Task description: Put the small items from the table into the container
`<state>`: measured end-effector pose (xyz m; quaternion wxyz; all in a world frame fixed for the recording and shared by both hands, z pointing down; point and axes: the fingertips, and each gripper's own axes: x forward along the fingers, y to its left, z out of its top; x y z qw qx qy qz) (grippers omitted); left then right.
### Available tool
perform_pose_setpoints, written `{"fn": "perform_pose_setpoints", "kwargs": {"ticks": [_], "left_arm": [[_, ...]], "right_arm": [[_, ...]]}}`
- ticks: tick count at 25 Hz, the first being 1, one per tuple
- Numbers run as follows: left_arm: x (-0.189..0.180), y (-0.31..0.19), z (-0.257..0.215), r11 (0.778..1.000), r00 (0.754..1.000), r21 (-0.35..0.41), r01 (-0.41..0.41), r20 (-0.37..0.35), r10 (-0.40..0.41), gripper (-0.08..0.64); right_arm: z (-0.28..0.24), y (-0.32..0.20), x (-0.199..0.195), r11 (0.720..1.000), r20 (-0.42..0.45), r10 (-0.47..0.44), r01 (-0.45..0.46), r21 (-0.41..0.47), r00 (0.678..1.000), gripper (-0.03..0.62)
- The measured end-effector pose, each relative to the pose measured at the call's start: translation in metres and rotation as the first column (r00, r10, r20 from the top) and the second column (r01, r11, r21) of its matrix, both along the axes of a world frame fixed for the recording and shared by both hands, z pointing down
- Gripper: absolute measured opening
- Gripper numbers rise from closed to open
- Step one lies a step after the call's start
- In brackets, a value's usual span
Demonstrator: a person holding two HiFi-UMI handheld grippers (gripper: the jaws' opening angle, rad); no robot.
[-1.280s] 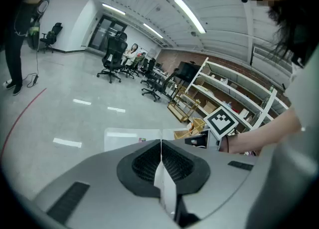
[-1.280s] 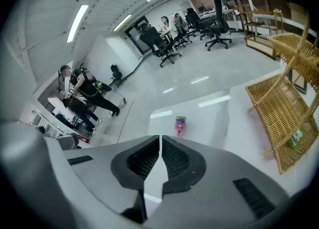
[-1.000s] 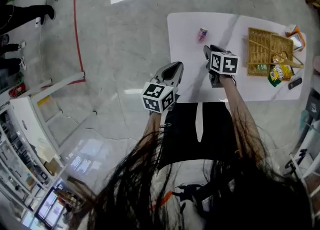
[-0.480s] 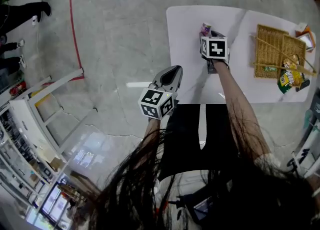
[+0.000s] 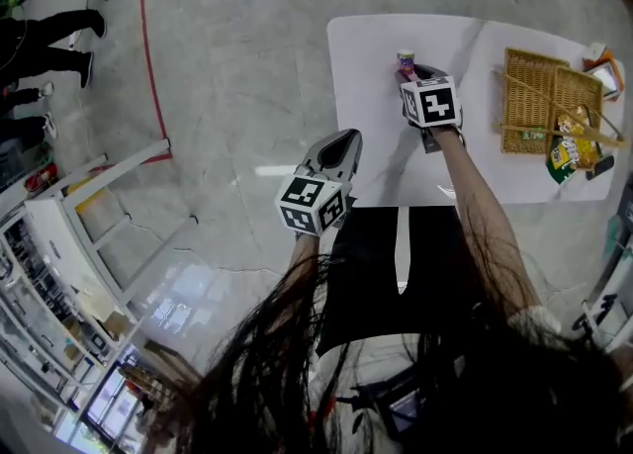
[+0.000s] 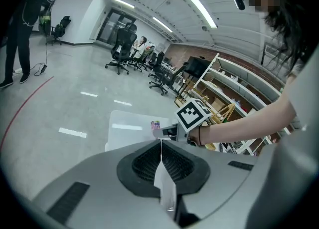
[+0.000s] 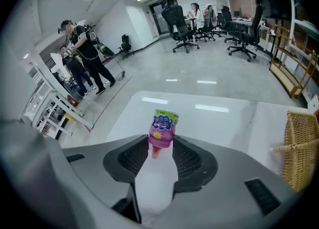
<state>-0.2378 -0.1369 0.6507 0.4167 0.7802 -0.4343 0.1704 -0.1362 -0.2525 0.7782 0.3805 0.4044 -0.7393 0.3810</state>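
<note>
While the left gripper (image 6: 160,145) hangs short of the white table (image 5: 366,66) with its jaws pressed together on nothing, the work lies further right. A small pink bottle with a green cap and printed label (image 7: 163,125) stands upright on the tabletop between the tips of the right gripper (image 7: 160,145). The jaws are closing round the bottle, and the pads look just at its sides, though I judge the grasp not yet firm. At the table's right end sits the woven wicker basket (image 5: 529,81), well apart from the bottle. A yellow-green packet (image 5: 566,152) lies at its near rim; I cannot tell whether it is inside or just outside. The bottle looks like the only item on the open tabletop. It is not yet gripped, carried right or dropped in.
</note>
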Motion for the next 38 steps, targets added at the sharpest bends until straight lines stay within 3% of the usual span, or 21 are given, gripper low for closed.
{"fn": "perform_pose_setpoints", "kwargs": {"ticks": [4, 18, 38], "left_arm": [[0.006, -0.011, -0.019, 0.999, 1.0, 0.041, -0.02, 0.002, 0.02, 0.007], [0.052, -0.023, -0.075, 0.993, 0.998, 0.097, -0.063, -0.001, 0.064, 0.006], [0.185, -0.001, -0.153, 0.958, 0.967, 0.144, -0.249, -0.014, 0.254, 0.007]], "right_arm": [[-0.023, 0.015, 0.006, 0.999, 0.052, -0.03, 0.029, 0.017, 0.998, 0.161], [-0.148, 0.078, 0.038, 0.997, 0.274, 0.067, -0.071, 0.004, 0.959, 0.161], [-0.255, 0.126, 0.177, 0.966, 0.333, 0.252, -0.259, -0.024, 0.909, 0.161]]}}
